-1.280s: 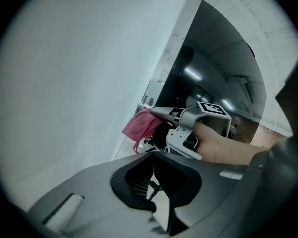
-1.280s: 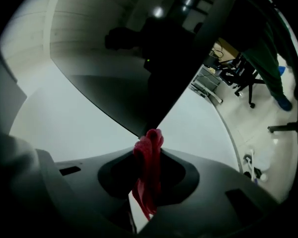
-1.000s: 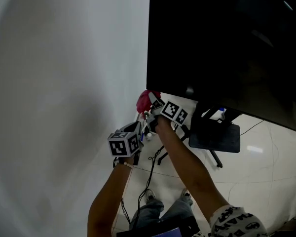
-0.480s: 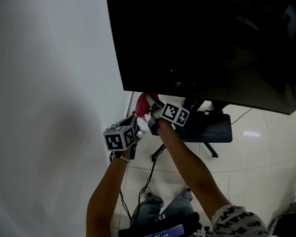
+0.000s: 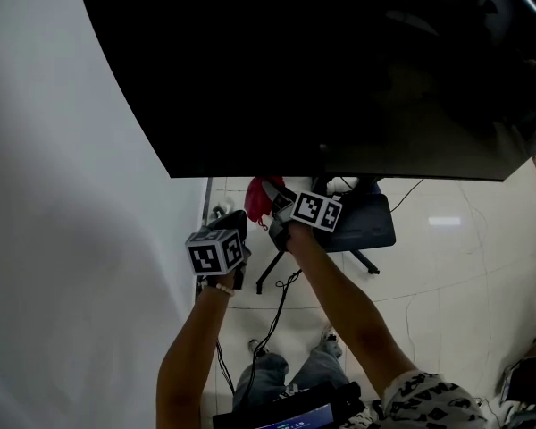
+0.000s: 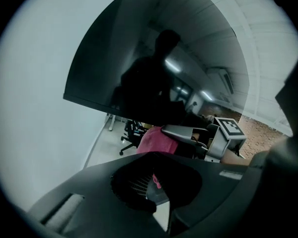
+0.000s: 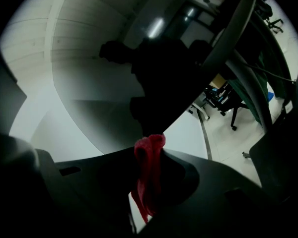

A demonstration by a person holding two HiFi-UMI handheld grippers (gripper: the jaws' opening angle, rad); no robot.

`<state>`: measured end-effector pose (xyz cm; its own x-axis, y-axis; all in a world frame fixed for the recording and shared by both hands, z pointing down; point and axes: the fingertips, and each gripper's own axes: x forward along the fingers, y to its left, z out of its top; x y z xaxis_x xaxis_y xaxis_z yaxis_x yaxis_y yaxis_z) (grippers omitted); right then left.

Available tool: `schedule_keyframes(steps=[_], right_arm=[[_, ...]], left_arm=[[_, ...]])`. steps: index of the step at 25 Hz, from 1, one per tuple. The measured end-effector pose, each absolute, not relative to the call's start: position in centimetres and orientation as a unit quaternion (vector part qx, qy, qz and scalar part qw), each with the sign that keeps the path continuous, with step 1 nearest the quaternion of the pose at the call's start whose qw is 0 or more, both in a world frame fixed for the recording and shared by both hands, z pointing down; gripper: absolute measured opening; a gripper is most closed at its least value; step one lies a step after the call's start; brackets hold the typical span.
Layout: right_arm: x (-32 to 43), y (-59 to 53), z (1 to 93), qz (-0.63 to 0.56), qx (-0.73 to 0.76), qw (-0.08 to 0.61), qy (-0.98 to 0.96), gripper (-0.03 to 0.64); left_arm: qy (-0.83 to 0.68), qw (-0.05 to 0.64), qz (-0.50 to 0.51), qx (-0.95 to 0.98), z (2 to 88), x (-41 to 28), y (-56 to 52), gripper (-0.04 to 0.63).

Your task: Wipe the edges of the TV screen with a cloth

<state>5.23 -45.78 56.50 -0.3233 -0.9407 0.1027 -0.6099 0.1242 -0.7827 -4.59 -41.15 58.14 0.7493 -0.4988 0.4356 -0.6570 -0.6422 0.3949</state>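
Observation:
The big black TV screen [image 5: 339,70] fills the top of the head view; its bottom edge runs just above both grippers. A red cloth [image 5: 257,197] is clamped in my right gripper [image 5: 268,195], which is shut on it just under that bottom edge, right of the lower-left corner. In the right gripper view the cloth [image 7: 149,175] hangs down between the closed jaws, with the TV [image 7: 114,93] close ahead. My left gripper [image 5: 237,220] sits below and left of the cloth, shut with nothing in it. The left gripper view shows the cloth [image 6: 156,142] and the right gripper [image 6: 188,133].
A white wall [image 5: 62,239] stands close on the left. Under the TV are a dark office chair [image 5: 366,222], a stand leg [image 5: 270,273] and black cables [image 5: 275,315] on the pale tiled floor. The person's legs and shoes [image 5: 290,365] show below.
The view has swung so the TV fills more of the frame. The cloth and right gripper now sit further right of the lower-left corner along the bottom edge. The left gripper stays alongside.

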Motion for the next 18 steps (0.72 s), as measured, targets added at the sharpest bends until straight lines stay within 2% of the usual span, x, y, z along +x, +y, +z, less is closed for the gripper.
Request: schedule_keyframes(steps=[18], right_arm=[[22.6, -37.3, 57.2, -0.423, -0.553, 0.215, 0.685, 0.086]], left_arm=[[-0.270, 0.280, 0.170, 0.905, 59.8, 13.6, -32.5, -0.003]])
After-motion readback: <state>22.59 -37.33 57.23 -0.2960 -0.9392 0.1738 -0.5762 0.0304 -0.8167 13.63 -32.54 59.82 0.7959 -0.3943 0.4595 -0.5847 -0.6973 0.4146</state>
